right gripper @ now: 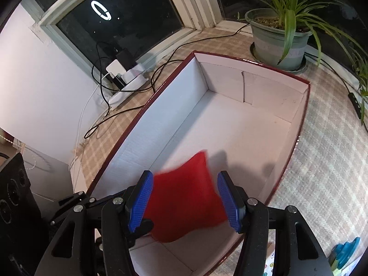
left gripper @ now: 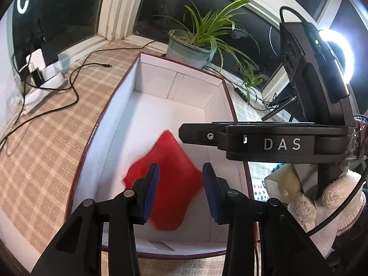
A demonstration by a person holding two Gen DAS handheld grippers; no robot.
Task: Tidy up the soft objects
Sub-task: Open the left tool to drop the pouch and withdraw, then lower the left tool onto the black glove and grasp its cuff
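Red soft fabric square (right gripper: 186,197) blurs inside the white-lined cardboard box (right gripper: 230,133); both hand-held grippers, left (left gripper: 180,193) and right (right gripper: 184,201), stand released — you lift clear without snagging it.

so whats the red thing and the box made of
The red thing looks like soft fabric, perhaps fleece or felt: matte, with fuzzy, curling edges, though it is blurred. The box looks like cardboard: matte white inside with folded flap seams on its far wall, and a glossy dark red outside, shown by the shiny rim.

Probably a home: potted plant (right gripper: 279,39) by dark windows (right gripper: 119,7) (night), plaid cloth (left gripper: 46,138).
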